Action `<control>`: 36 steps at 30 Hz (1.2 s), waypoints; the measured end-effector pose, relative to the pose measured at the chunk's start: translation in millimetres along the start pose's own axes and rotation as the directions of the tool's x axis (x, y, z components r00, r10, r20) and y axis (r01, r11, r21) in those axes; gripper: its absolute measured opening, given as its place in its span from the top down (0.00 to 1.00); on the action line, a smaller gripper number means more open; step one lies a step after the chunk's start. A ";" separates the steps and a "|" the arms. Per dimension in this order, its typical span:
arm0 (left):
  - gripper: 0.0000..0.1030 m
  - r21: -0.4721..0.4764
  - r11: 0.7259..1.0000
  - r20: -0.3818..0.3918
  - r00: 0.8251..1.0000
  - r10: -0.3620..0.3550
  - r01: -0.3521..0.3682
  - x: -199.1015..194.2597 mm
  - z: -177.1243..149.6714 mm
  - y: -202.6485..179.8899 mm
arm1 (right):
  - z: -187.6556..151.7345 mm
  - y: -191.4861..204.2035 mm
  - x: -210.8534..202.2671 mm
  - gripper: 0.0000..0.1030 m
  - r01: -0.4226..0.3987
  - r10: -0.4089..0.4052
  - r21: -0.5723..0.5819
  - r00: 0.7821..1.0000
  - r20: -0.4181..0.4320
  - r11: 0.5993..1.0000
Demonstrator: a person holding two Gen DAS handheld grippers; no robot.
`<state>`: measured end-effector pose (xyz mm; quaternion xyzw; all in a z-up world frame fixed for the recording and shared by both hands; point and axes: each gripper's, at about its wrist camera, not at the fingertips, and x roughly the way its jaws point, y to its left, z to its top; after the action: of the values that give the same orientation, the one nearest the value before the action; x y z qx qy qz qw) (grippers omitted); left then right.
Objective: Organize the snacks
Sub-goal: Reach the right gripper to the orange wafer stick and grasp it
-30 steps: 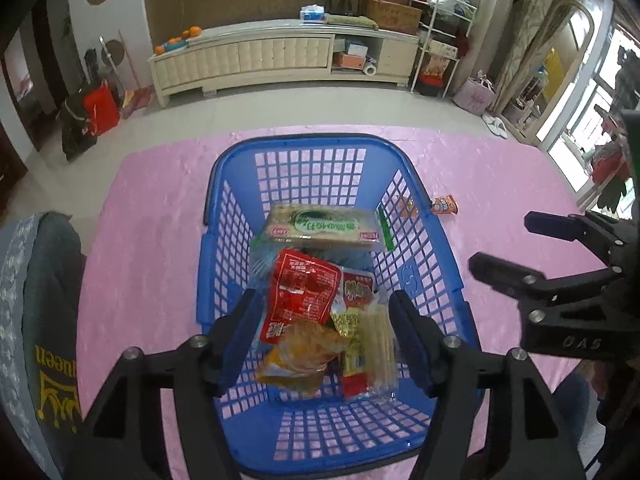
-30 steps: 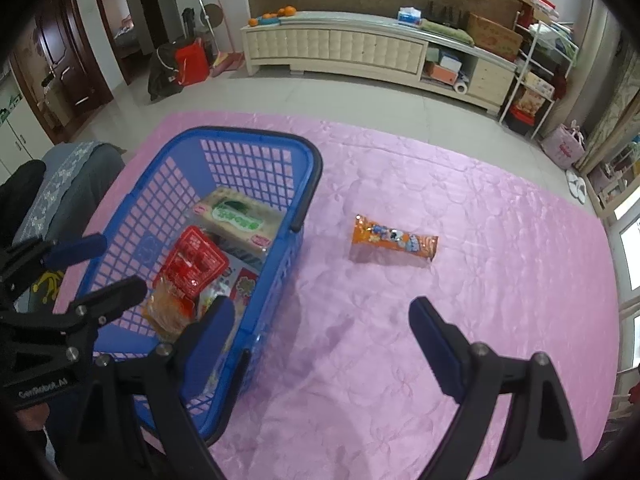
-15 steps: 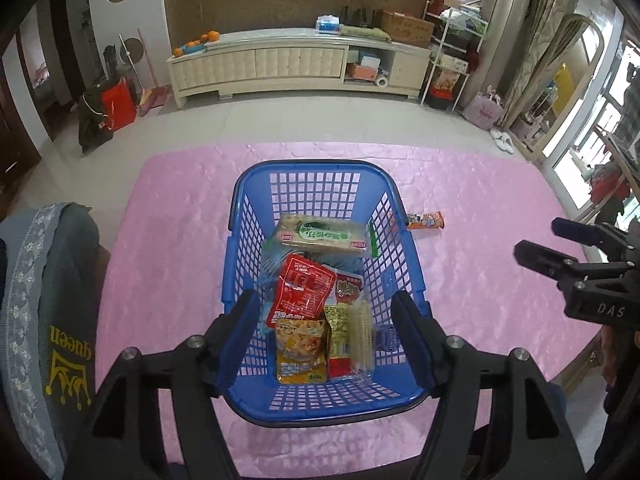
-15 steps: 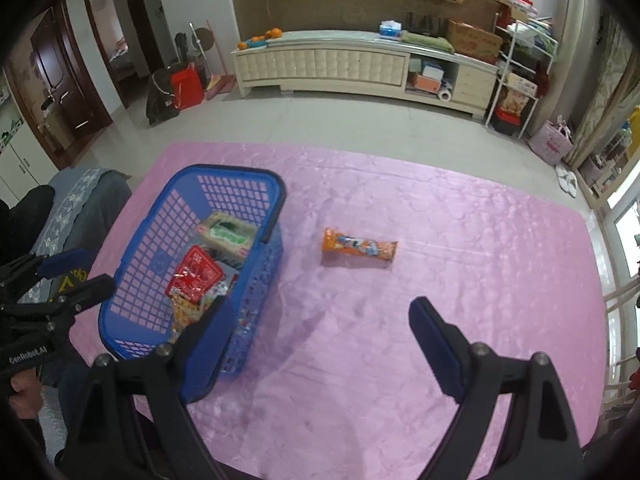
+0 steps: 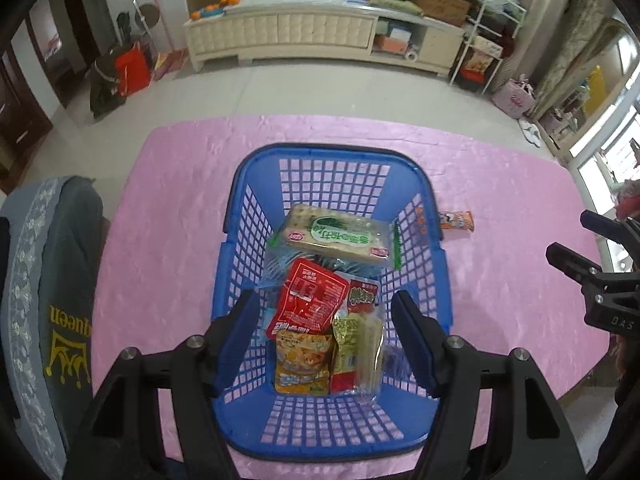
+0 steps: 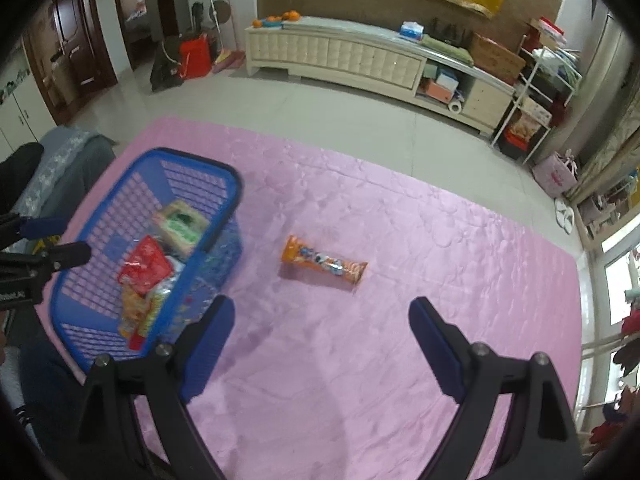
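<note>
Snacks: one orange wrapped bar (image 6: 323, 265) lies alone at frame centre on the pink table (image 6: 440, 280), just right of the blue basket (image 6: 100, 344), nothing between. Basket holds one green-labelled cracker pack (image 5: 338, 237), one red pouch (image 5: 310, 306), and several yellow packets (image 5: 304, 360). Left claw (image 5: 326, 344) hangs open, empty, above basket. Right claw (image 6: 320, 344) open, empty.

The left gripper (image 5: 326, 340) has dropped back toward the blue basket (image 5: 256, 216), which now fills more of the left wrist frame's centre than half a second ago, though less than a second ago. The right gripper (image 6: 320, 344) has edged toward the orange snack bar (image 6: 323, 263), now larger and lower in the right wrist frame's centre, with the basket larger at left.
</note>
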<state>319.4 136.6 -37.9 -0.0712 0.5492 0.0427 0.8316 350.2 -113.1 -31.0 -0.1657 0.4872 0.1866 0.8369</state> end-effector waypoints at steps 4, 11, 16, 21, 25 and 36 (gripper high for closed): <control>0.36 -0.011 1.000 -0.034 0.999 0.016 -0.017 22.0 11.2 -0.1 | 10.9 -8.3 30.2 0.11 -0.052 0.051 -0.038 0.998 -0.037 0.998; 0.36 -0.050 0.999 -0.091 0.996 0.012 -0.017 61.0 21.1 -3.7 | 17.4 -5.6 80.7 0.11 -0.086 0.071 -0.172 0.993 -0.092 0.981; 0.36 -0.090 0.996 -0.123 0.992 -0.002 -0.009 85.2 27.4 -11.3 | 19.0 0.6 120.1 0.15 -0.151 0.121 -0.225 0.983 -0.140 0.963; 0.36 -0.090 0.996 -0.136 0.991 0.006 -0.018 97.7 31.6 -12.6 | 17.7 6.4 156.2 0.28 -0.156 0.103 -0.298 0.977 -0.184 0.942; 0.36 -0.085 0.996 -0.136 0.991 0.002 -0.014 101.4 34.9 -16.2 | 17.0 6.6 172.3 0.32 -0.172 0.113 -0.302 0.972 -0.205 0.938; 0.36 -0.112 0.994 -0.163 0.986 -0.018 -0.001 116.3 31.3 -4.1 | 2.6 11.5 161.6 0.83 -0.165 0.108 -0.275 0.972 -0.211 0.947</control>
<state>394.1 136.9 -132.4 -0.1231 0.6122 0.0637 0.7784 420.4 -77.4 -172.6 -0.2698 0.5435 0.2969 0.7373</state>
